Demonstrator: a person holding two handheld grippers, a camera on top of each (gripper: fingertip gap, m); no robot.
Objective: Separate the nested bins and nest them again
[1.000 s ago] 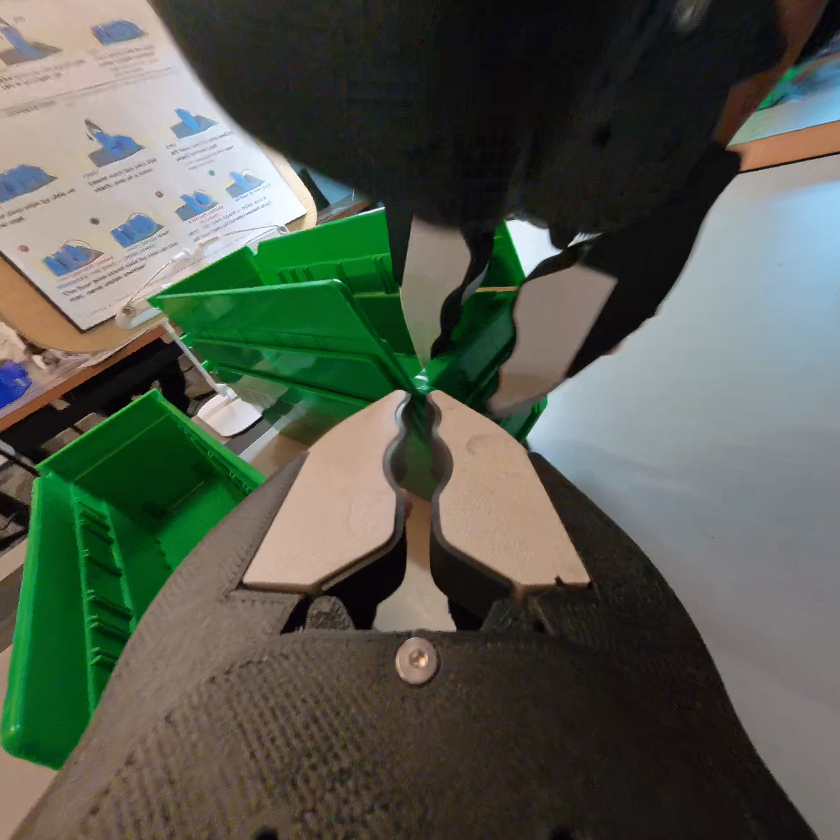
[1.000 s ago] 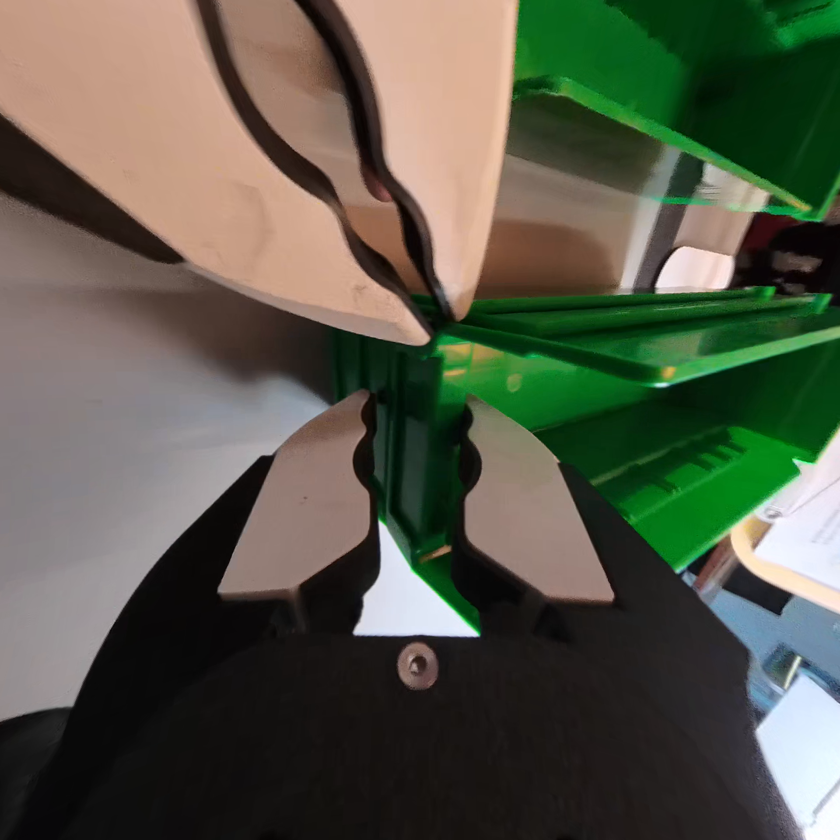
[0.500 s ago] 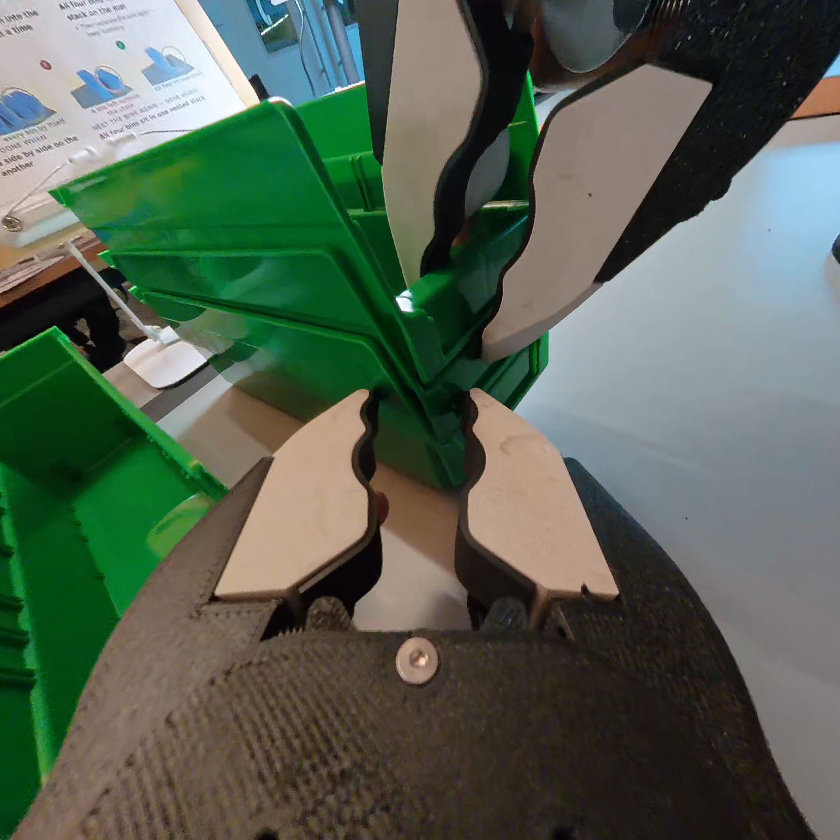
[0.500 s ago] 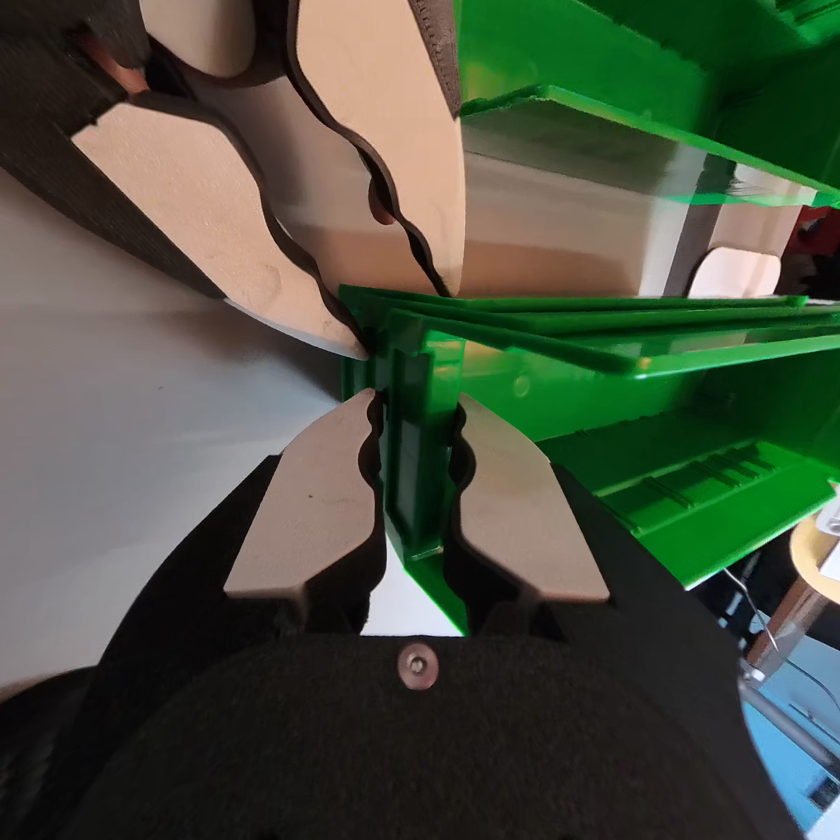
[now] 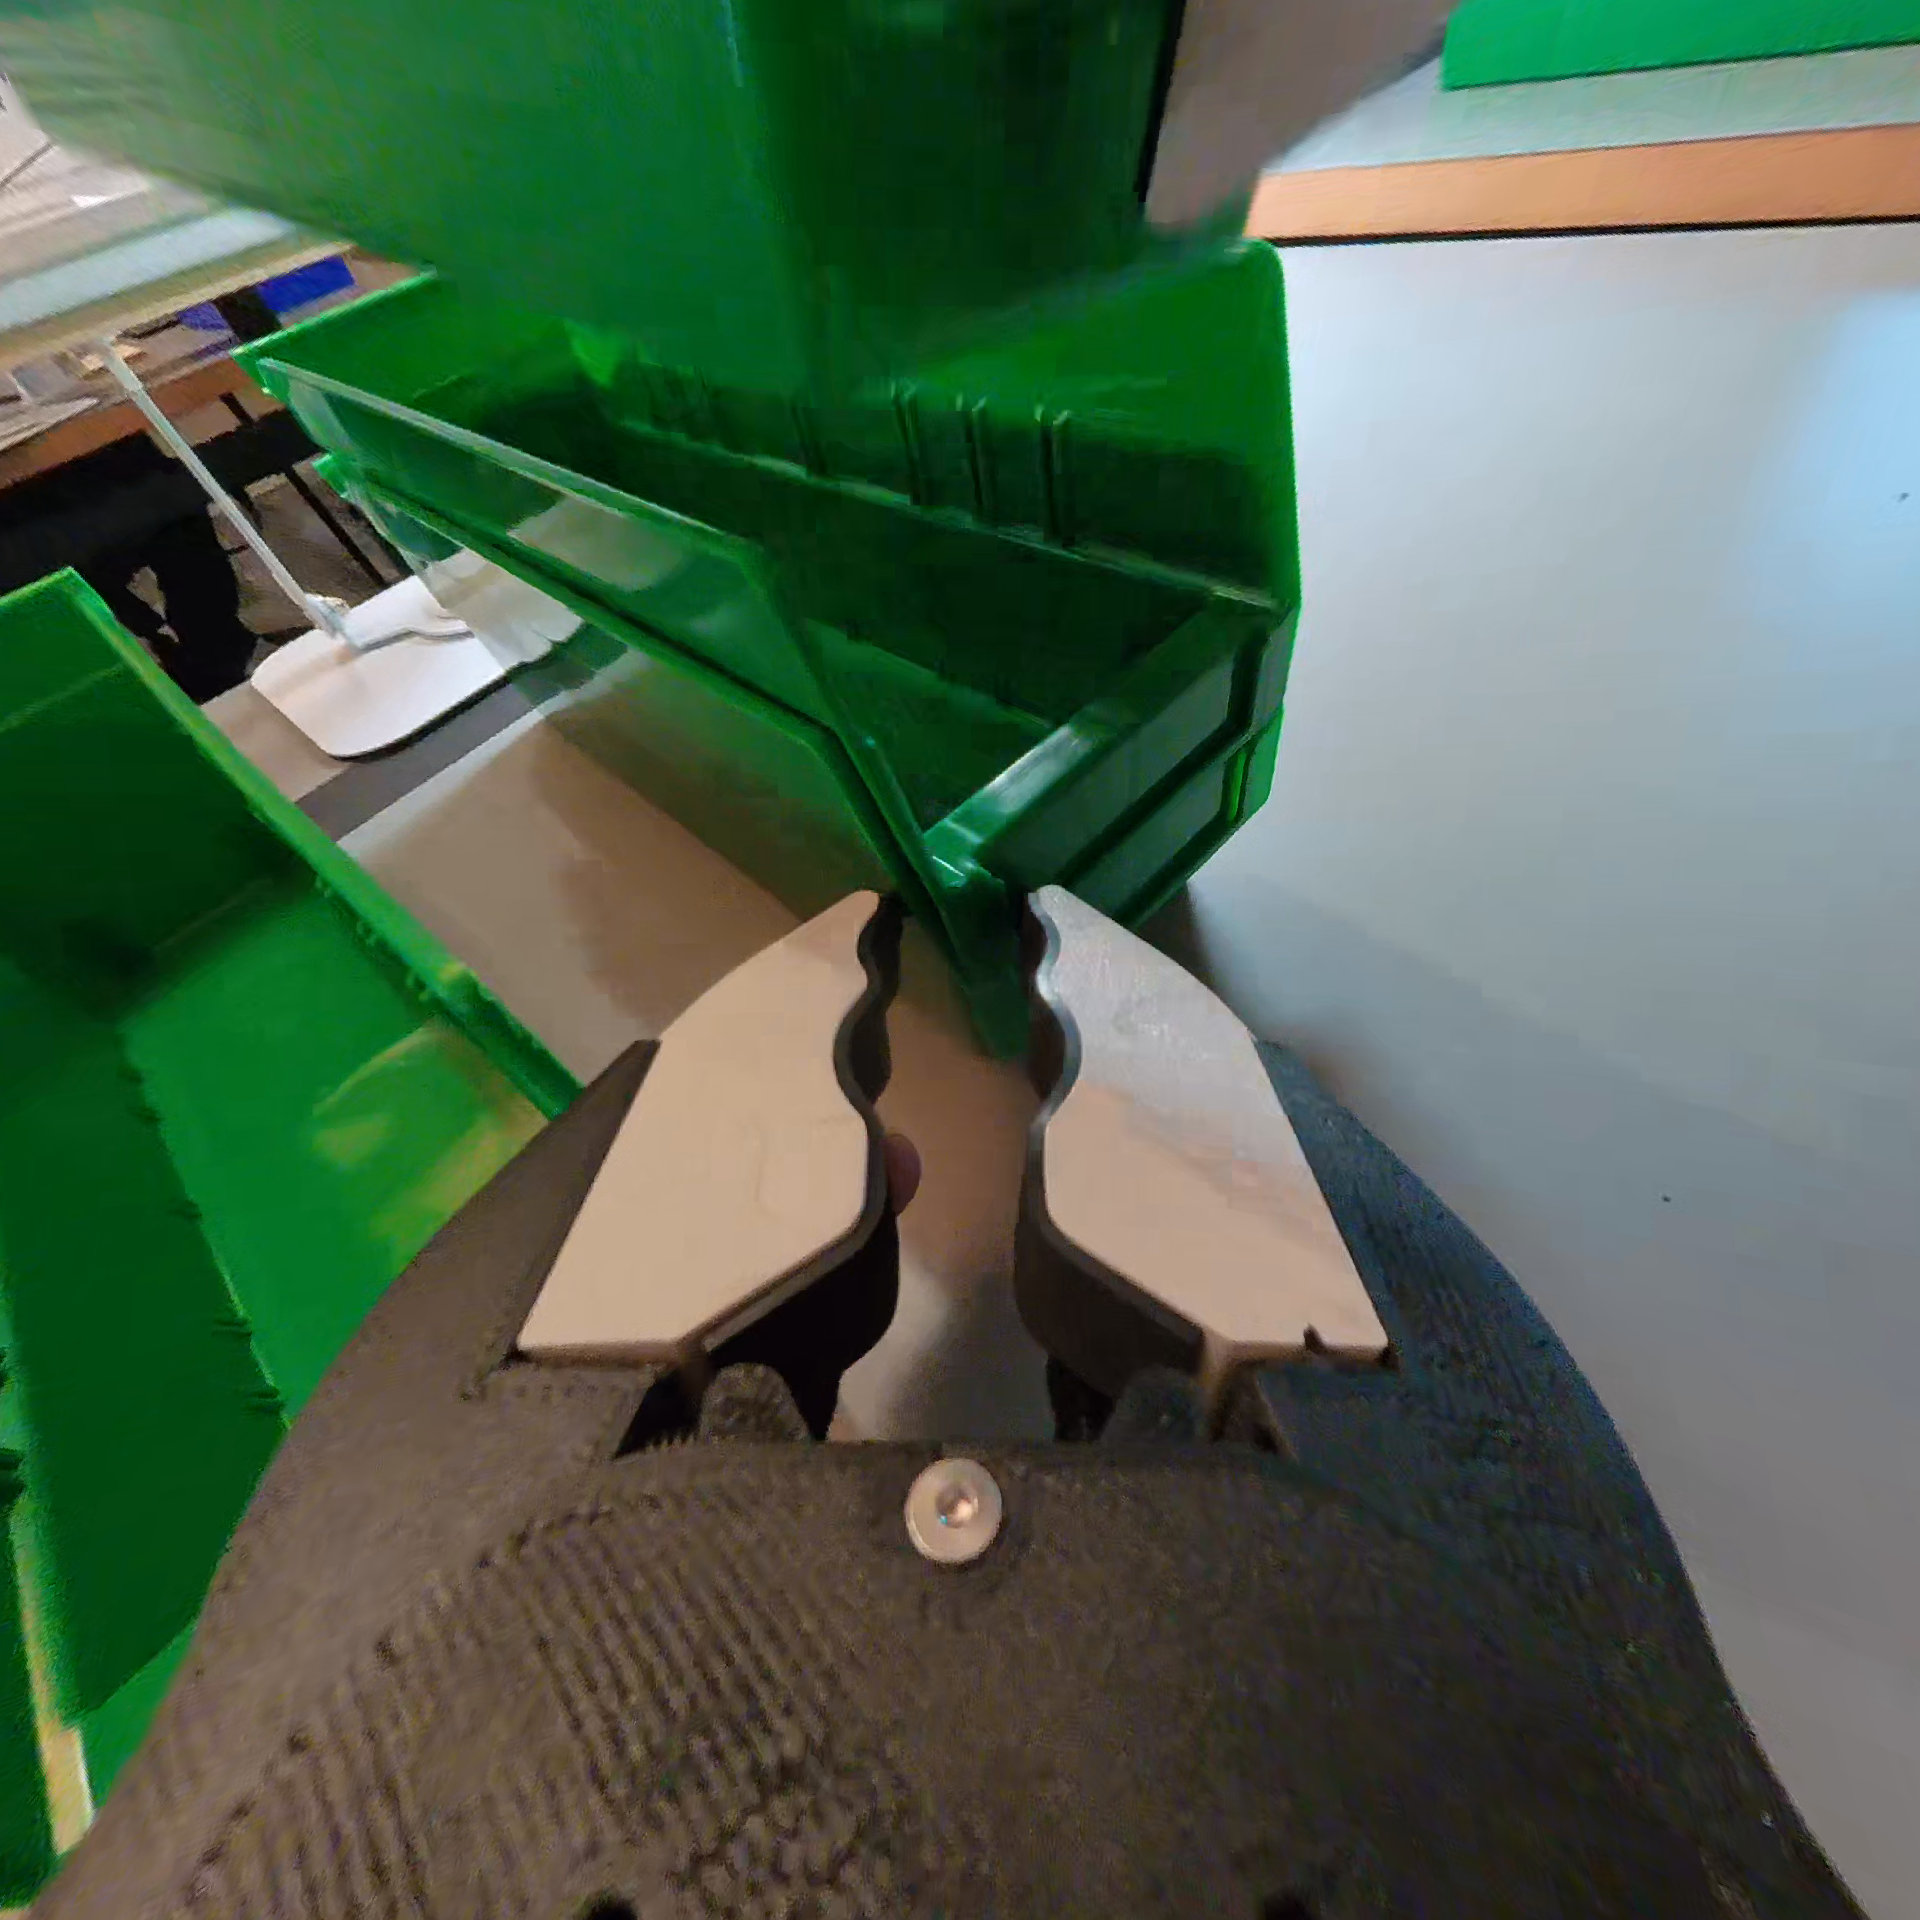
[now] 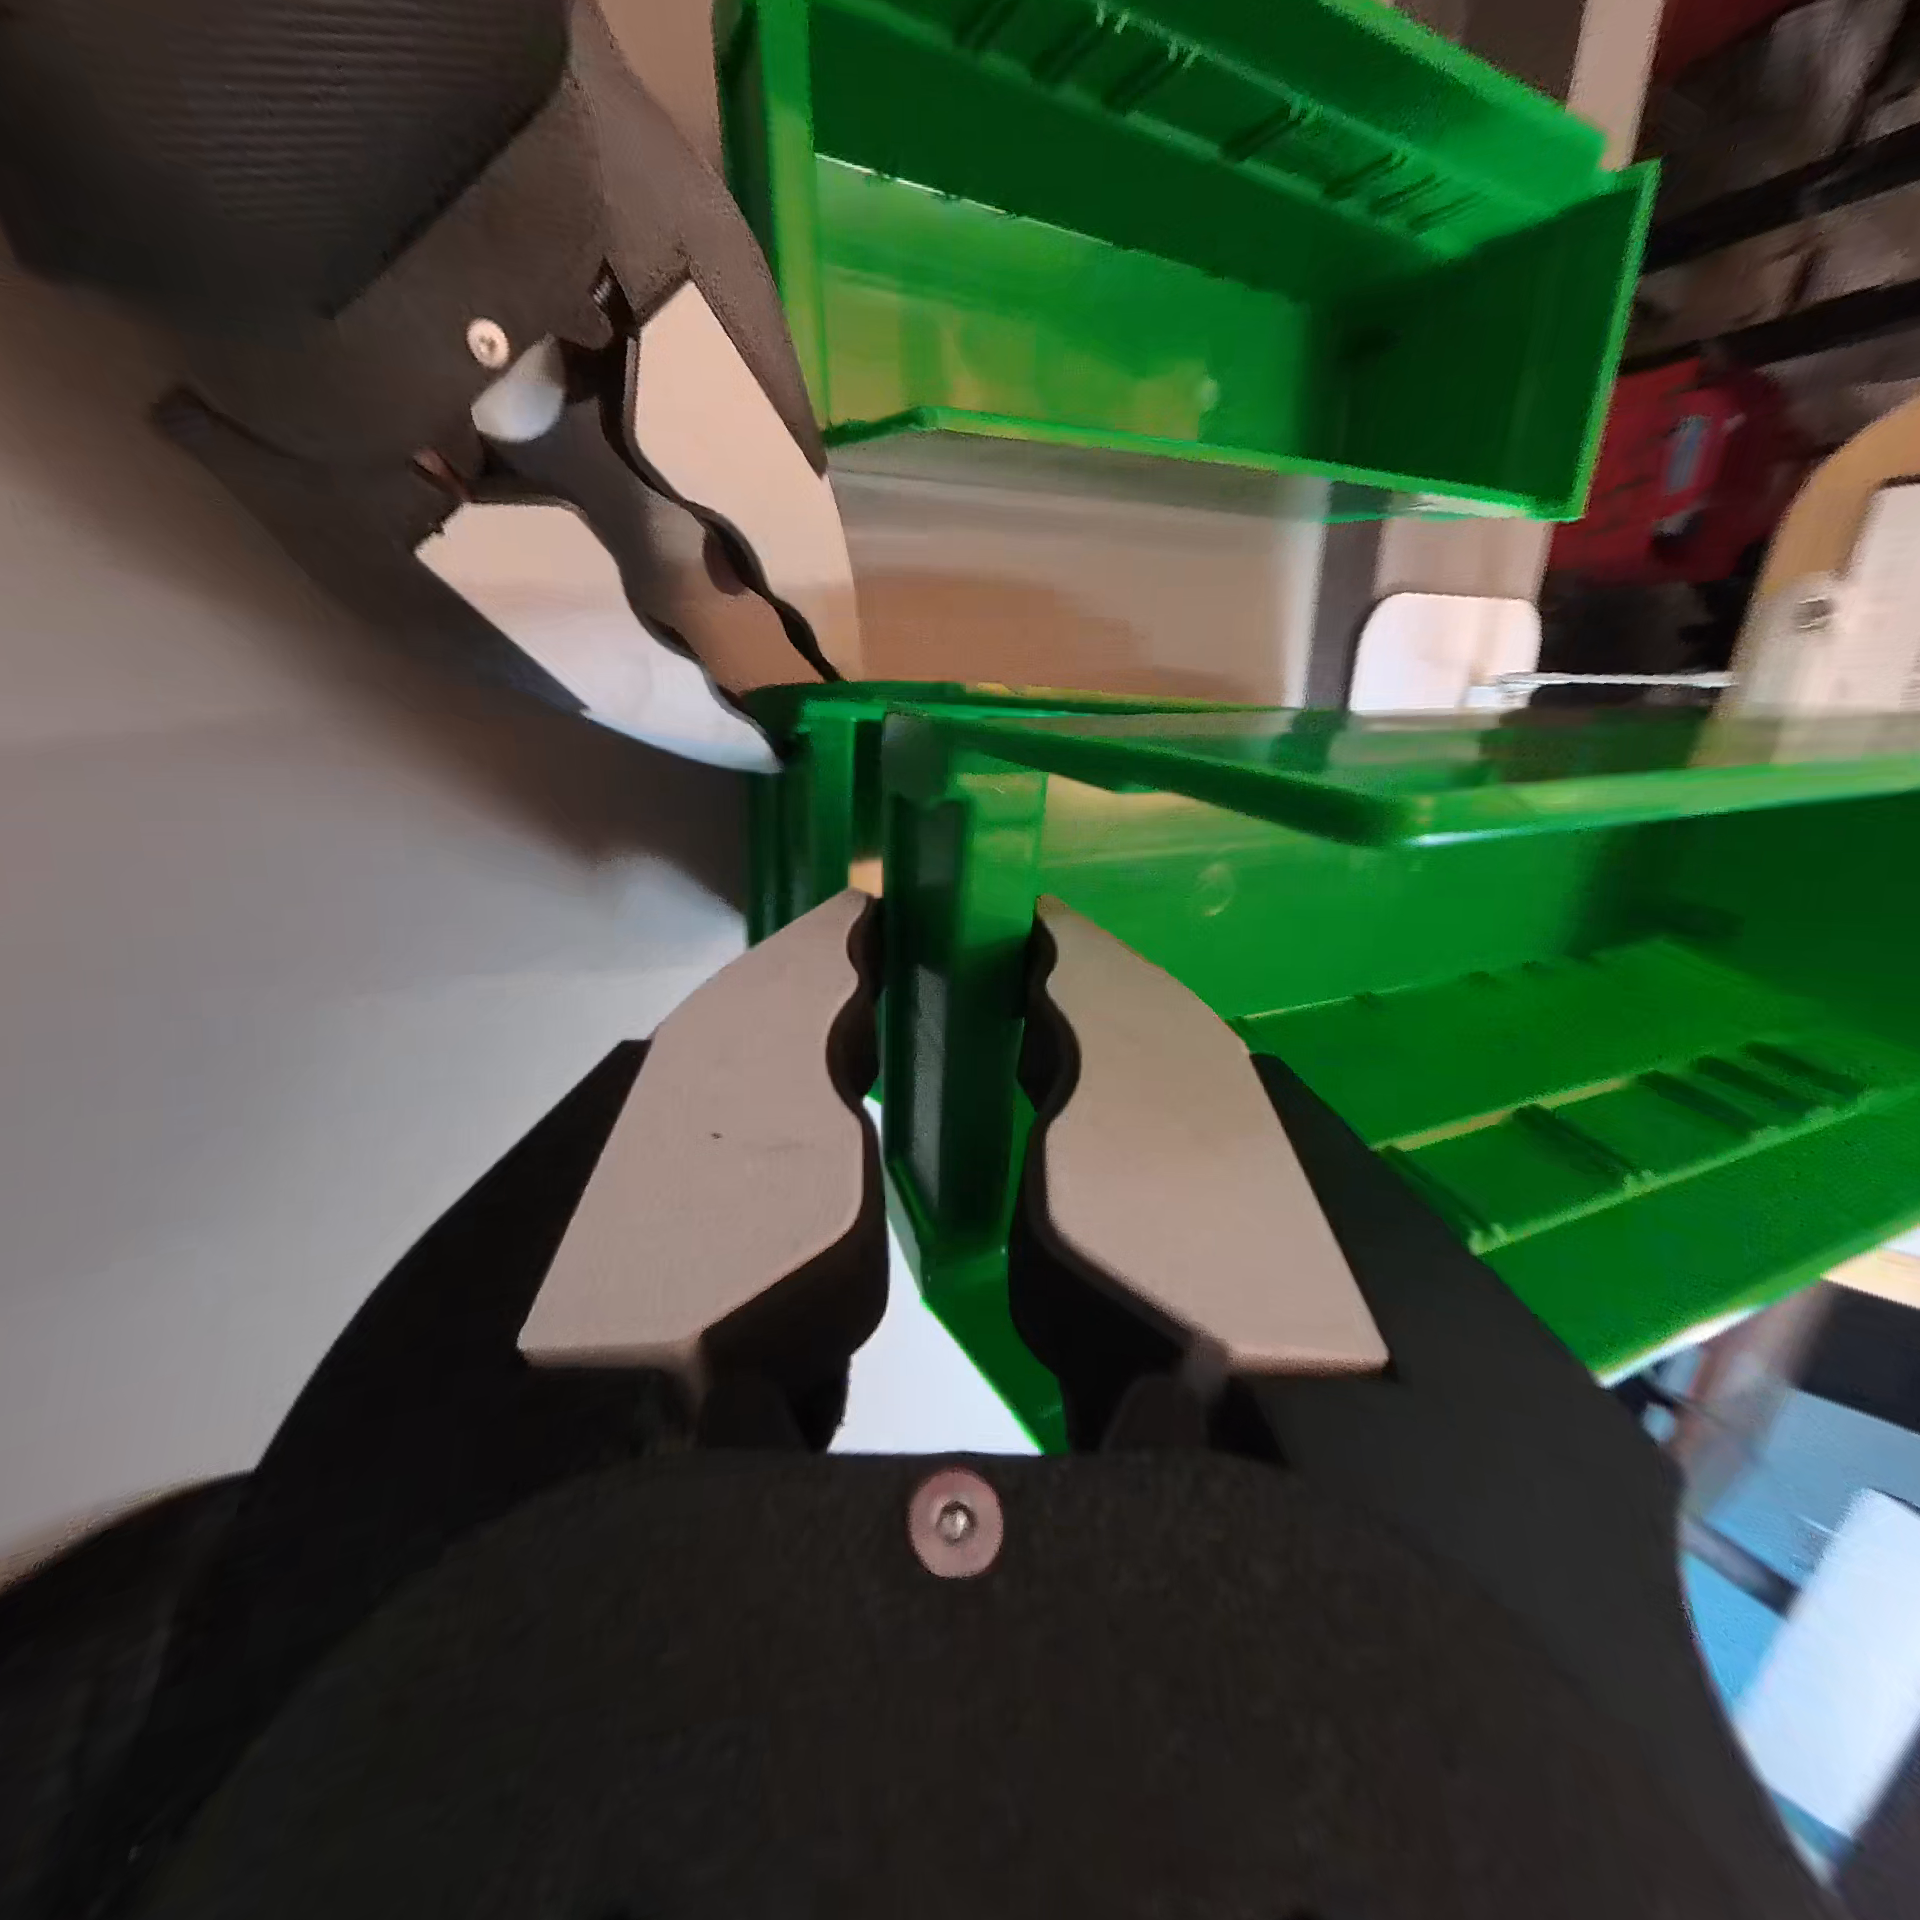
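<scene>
Several glossy green plastic bins, ribbed inside, thin-walled. Nested stack (image 5: 1039,665) rests on the pale table (image 5: 1610,727); one lifted bin (image 6: 1351,935) is clamped at its corner post by the right gripper (image 6: 951,935). Left gripper (image 5: 956,914), matte grey fingers with wavy black pads, straddles the stack's corner, parted. Separate bin (image 5: 208,1039) lies beside.

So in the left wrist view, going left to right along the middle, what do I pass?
Separate green bin → white stand base → stacked green bins → bare grey tabletop.
</scene>
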